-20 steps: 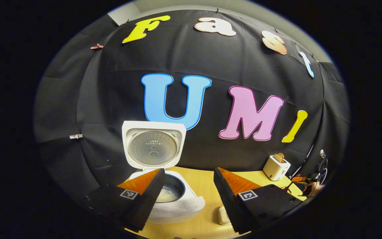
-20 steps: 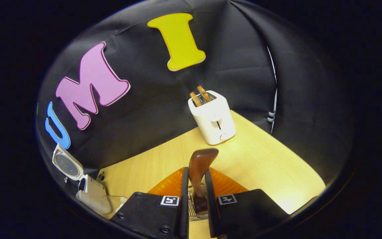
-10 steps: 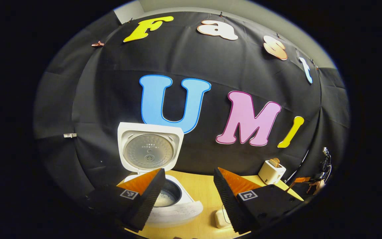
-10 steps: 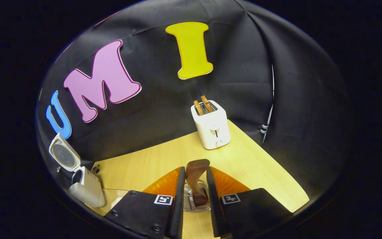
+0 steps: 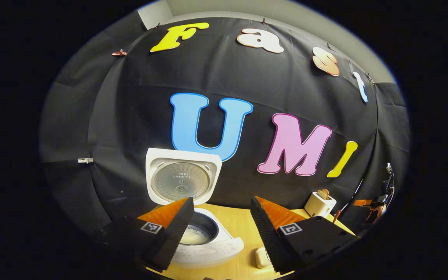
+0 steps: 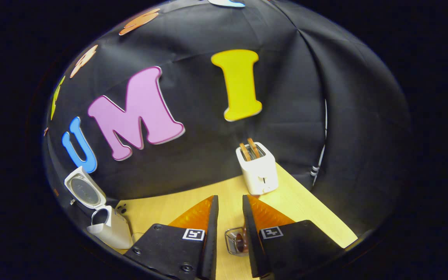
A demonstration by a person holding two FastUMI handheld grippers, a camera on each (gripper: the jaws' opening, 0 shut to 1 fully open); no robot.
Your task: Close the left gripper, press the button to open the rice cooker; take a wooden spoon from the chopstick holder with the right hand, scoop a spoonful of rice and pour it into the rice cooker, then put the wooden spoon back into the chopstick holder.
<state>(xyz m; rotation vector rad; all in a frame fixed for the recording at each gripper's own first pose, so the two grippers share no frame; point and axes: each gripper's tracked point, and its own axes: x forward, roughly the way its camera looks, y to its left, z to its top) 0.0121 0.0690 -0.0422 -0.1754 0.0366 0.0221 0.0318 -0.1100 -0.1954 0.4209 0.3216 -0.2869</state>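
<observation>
The white rice cooker (image 5: 208,249) stands with its lid (image 5: 181,181) raised, and rice (image 5: 193,235) lies in the pot. My left gripper (image 5: 222,206) hovers open above and in front of it, holding nothing. In the right gripper view the cooker (image 6: 109,229) sits far to the left. My right gripper (image 6: 230,202) is above the wire chopstick holder (image 6: 231,242), its fingers a narrow gap apart with nothing between them. The brown wooden spoon (image 6: 240,242) stands in the holder below, partly hidden by the right finger.
A white toaster (image 6: 258,173) with bread slices stands at the back of the wooden table (image 6: 305,210), near the black cloth wall. A small white object (image 5: 262,258) lies to the right of the cooker. A clear container (image 6: 136,236) sits beside the cooker.
The spoon went down from between my right fingers into the holder, and the right gripper has let go and lifted away. The left gripper only drifted slightly.
</observation>
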